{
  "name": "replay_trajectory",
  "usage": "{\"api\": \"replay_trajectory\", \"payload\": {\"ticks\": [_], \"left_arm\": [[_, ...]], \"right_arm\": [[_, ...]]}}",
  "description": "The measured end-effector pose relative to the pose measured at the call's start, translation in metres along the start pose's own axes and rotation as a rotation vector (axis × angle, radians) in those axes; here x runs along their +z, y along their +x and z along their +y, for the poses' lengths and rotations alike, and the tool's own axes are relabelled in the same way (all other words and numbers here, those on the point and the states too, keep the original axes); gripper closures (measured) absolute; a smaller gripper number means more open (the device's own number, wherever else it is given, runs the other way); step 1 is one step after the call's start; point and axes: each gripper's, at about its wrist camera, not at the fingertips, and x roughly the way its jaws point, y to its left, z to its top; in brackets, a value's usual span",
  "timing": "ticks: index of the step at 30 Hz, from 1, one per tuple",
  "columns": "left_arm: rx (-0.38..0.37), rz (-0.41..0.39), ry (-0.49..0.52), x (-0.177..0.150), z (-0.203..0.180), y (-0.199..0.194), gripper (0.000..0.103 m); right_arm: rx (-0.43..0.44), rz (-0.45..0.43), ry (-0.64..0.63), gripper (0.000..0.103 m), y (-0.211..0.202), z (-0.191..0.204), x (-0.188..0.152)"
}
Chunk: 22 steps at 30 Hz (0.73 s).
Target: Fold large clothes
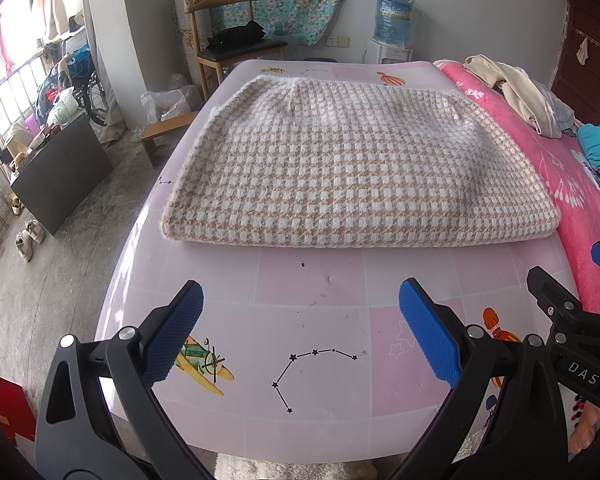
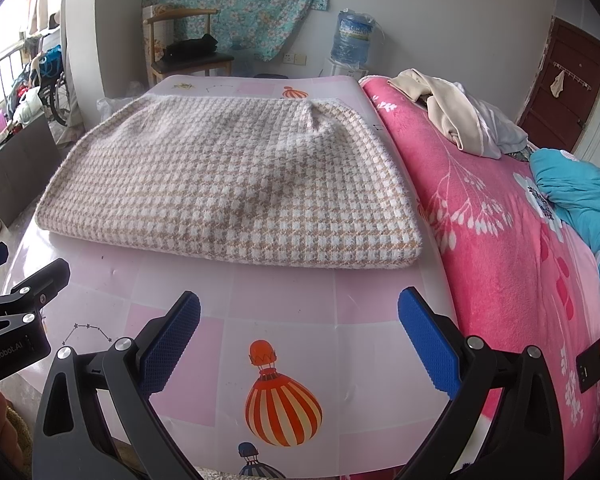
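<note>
The left gripper (image 1: 300,324) hangs with its jaws spread wide and nothing between them, above the near edge of the pink table (image 1: 308,280), apart from the cloth; the houndstooth garment (image 1: 340,160) lies already folded into a thick slab across the far half of the table, its right edge touching the pink blanket (image 2: 500,240); the right gripper (image 2: 300,328) likewise gapes empty near the front edge; the risk, as I judge it, is that a pinch at the near fold catches only the top layer, so the stack peels open, or that the fuzzy knit drags sideways onto the blanket.
</note>
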Motion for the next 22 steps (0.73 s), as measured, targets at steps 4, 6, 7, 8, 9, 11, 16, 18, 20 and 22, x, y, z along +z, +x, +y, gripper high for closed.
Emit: {"api": "replay_trajectory", "payload": {"ticks": [4, 6, 7, 8, 9, 11, 16, 18, 20, 22], "left_arm": [[0.0, 0.001, 0.001, 0.0, 0.0006, 0.0003, 0.008], [0.0, 0.0, 0.0, 0.0, -0.0002, 0.0, 0.008], [0.0, 0.0, 0.0, 0.0001, 0.0002, 0.0002, 0.008], [0.001, 0.0, 0.0, 0.0001, 0.0005, 0.0003, 0.008], [0.001, 0.0, 0.0, 0.0, -0.0003, -0.0001, 0.008], [0.002, -0.001, 0.0, 0.0001, 0.0007, 0.0003, 0.008], [0.001, 0.0, 0.001, 0.0, 0.0011, 0.0003, 0.008], [0.003, -0.001, 0.001, -0.0001, 0.0005, 0.0001, 0.008], [0.004, -0.001, 0.0, 0.0, 0.001, 0.0001, 0.008], [0.005, -0.001, 0.001, 0.0001, 0.0006, 0.0001, 0.008]], "right_arm": [[0.0, 0.001, 0.0, 0.006, 0.0001, -0.0002, -0.0003], [0.0, 0.001, 0.0, 0.006, 0.0001, -0.0004, 0.0], [0.0, 0.0, 0.0, 0.006, 0.0, -0.0004, -0.0002], [0.0, 0.0, 0.0, 0.006, 0.0001, -0.0003, -0.0003], [0.0, 0.0, -0.001, 0.006, 0.0001, -0.0005, -0.0002], [0.001, 0.0, -0.001, 0.006, 0.0001, -0.0006, -0.0004], [0.0, 0.0, -0.001, 0.006, 0.0002, -0.0007, -0.0003], [0.001, 0.0, -0.001, 0.006, 0.0002, -0.001, -0.0002], [0.0, 0.0, -0.001, 0.006, 0.0004, -0.0009, -0.0003], [0.001, 0.001, -0.002, 0.006, 0.0003, -0.0011, -0.0002]]}}
